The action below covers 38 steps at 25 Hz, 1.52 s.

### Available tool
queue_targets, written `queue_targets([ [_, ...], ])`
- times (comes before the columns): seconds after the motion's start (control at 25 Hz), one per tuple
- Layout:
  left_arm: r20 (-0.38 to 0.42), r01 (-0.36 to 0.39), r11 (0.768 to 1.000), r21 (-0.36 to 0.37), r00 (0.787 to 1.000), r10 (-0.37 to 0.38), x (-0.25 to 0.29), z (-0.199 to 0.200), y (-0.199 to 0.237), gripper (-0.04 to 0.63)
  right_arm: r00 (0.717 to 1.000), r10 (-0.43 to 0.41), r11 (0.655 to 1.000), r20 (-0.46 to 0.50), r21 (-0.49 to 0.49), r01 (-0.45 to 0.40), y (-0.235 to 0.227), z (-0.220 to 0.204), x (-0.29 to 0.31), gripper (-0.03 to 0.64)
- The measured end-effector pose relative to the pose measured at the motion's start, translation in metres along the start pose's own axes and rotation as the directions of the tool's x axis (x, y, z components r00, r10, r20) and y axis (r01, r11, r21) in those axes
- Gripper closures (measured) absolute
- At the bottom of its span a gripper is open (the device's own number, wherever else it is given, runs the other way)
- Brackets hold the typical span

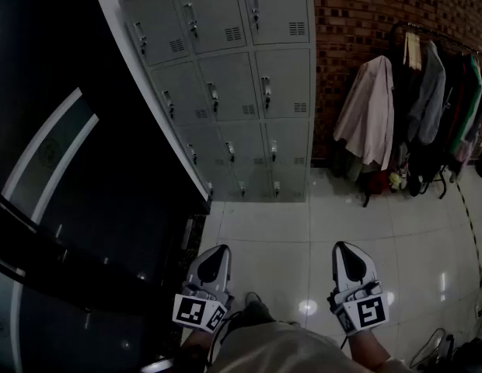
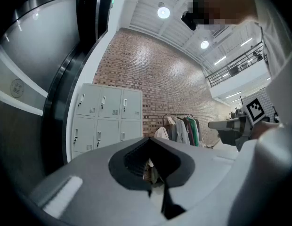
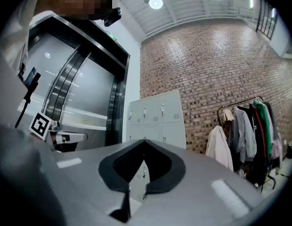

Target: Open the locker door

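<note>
1. At far left a dark glazed wall (image 1: 62, 169) stands just beside the left flank of the locker bank (image 1: 233, 92). We record it only as the limit on that side.
2. The left gripper (image 1: 218, 250) is held low in front of the person, at 7 o'clock in the head view. Its jaws are closed tip to tip with nothing between them, and they point ahead and a little upward.
3. The locker bank stands at 12 o'clock in the head view, against a brick wall (image 1: 365, 22). It is grey, with three columns of upright doors, all closed. From the left jaws it lies at about 12 o'clock. Bare floor (image 1: 272, 228) lies between, so they are well apart and nothing is touched.
4. Each door carries a small handle (image 1: 214, 97) near its left edge, with its long axis vertical. We judge the hinges to be on the right. Which door is meant we cannot tell.
5. The right gripper (image 1: 343, 249), at 5 o'clock, is level with the left and in the same attitude. Its jaws are fully closed and empty. From them the bank lies at about 11 o'clock.
6. We judge the left gripper marginally nearer and better aligned. Either would need its jaws parted before taking a handle.
7. A clothes rail (image 1: 427, 92) at 2 o'clock stands clear of the approach.
</note>
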<state>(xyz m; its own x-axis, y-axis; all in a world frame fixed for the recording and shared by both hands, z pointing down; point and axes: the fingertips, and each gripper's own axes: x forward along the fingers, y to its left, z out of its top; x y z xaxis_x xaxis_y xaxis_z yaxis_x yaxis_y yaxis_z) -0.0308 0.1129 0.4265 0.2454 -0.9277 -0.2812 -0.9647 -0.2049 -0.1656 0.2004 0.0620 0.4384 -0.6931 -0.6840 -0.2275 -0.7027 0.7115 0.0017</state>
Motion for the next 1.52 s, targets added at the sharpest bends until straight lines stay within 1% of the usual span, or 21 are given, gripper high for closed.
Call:
queue_targets([
  [0.12, -0.001, 0.0, 1.0, -0.009, 1.0, 0.0, 0.008, -0.004, 0.002, 0.575, 1.0, -0.005, 1.0, -0.011, 0.002, 0.005, -0.006, -0.003, 0.001, 0.615],
  [0.28, 0.005, 0.011, 1.0, -0.013, 1.0, -0.011, 0.026, -0.012, 0.014, 0.575, 1.0, -0.001, 1.0, -0.027, 0.005, 0.001, -0.011, -0.013, 0.02, 0.615],
  [0.48, 0.002, 0.02, 0.999, -0.028, 1.0, -0.02, 0.06, -0.047, 0.055, 0.575, 0.999, -0.024, 1.0, -0.044, -0.019, 0.024, -0.02, -0.034, 0.066, 0.615],
  [0.6, 0.008, 0.035, 0.999, -0.022, 0.999, -0.035, 0.097, -0.066, 0.087, 0.575, 0.998, -0.044, 0.999, -0.046, -0.023, 0.043, -0.032, -0.045, 0.111, 0.615],
  [0.72, 0.03, 0.044, 0.999, 0.015, 0.999, -0.044, 0.136, -0.075, 0.127, 0.575, 0.998, -0.042, 0.998, -0.048, -0.039, 0.041, -0.038, -0.055, 0.168, 0.615],
  [0.84, 0.031, 0.035, 0.999, 0.042, 0.999, -0.037, 0.176, -0.09, 0.173, 0.575, 0.997, -0.045, 0.998, -0.062, -0.052, 0.042, -0.047, -0.065, 0.231, 0.608],
  [1.08, 0.013, 0.059, 0.998, 0.025, 0.998, -0.059, 0.244, -0.132, 0.253, 0.575, 0.995, -0.059, 0.998, -0.087, -0.043, 0.055, -0.066, -0.097, 0.344, 0.571],
  [1.16, 0.008, 0.06, 0.998, 0.015, 0.998, -0.06, 0.264, -0.147, 0.277, 0.575, 0.995, -0.055, 0.998, -0.078, -0.025, 0.053, -0.072, -0.106, 0.381, 0.527],
  [1.24, 0.003, 0.062, 0.998, 0.003, 0.998, -0.062, 0.28, -0.161, 0.299, 0.575, 0.993, -0.042, 0.999, -0.113, -0.015, 0.041, -0.075, -0.123, 0.412, 0.496],
  [1.36, -0.009, 0.067, 0.998, -0.017, 0.998, -0.067, 0.301, -0.181, 0.328, 0.575, 0.989, -0.035, 0.999, -0.146, 0.002, 0.036, -0.082, -0.142, 0.455, 0.444],
  [1.52, -0.024, 0.071, 0.997, -0.034, 0.997, -0.071, 0.325, -0.204, 0.355, 0.575, 0.984, -0.043, 0.999, -0.175, 0.011, 0.046, -0.095, -0.163, 0.505, 0.43],
])
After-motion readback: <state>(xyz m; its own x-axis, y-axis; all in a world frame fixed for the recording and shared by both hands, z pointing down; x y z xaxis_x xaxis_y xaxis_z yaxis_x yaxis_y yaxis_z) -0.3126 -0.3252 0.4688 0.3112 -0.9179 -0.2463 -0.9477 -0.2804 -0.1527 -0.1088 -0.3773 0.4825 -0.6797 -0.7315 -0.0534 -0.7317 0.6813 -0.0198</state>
